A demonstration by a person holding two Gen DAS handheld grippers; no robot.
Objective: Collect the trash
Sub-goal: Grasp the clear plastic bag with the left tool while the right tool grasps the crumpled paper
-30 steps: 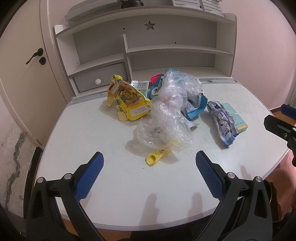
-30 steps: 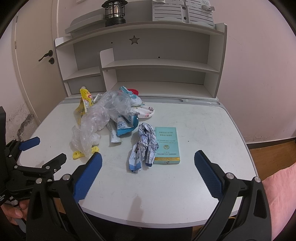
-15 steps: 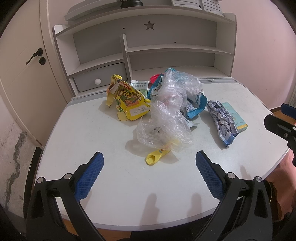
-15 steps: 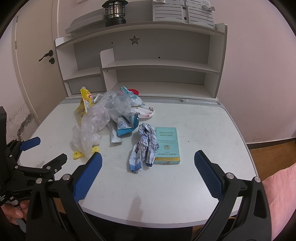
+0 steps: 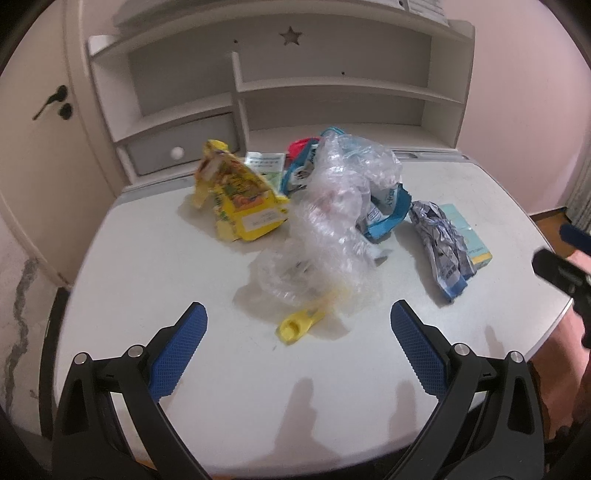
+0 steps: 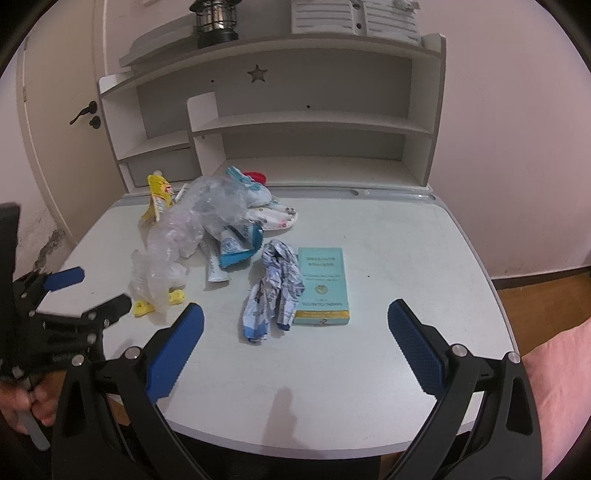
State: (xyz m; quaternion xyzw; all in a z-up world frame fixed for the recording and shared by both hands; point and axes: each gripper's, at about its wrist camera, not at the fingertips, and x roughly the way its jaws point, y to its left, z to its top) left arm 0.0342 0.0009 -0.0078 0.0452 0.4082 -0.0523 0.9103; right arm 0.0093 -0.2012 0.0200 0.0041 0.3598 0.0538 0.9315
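A pile of trash lies on the white desk (image 5: 147, 266): a crumpled clear plastic bag (image 5: 325, 229), a yellow snack wrapper (image 5: 240, 199), a small yellow plastic piece (image 5: 299, 325), blue-and-white wrappers (image 5: 384, 214), a crumpled blue-white wrapper (image 6: 275, 288) and a teal box (image 6: 323, 286). My left gripper (image 5: 297, 347) is open and empty, above the desk just short of the yellow piece. My right gripper (image 6: 295, 343) is open and empty, near the desk's front edge in front of the crumpled wrapper and the box. The clear bag (image 6: 184, 229) hides part of the pile.
A white shelf unit (image 6: 303, 122) with a drawer (image 5: 184, 144) stands at the back of the desk. A lantern (image 6: 216, 18) sits on top of it. A door (image 5: 40, 147) is at the left, a pink wall at the right.
My left gripper has moved forward and a little left toward the plastic bag; its view is blurred. The right gripper has hardly moved. Nothing on the desk has shifted.
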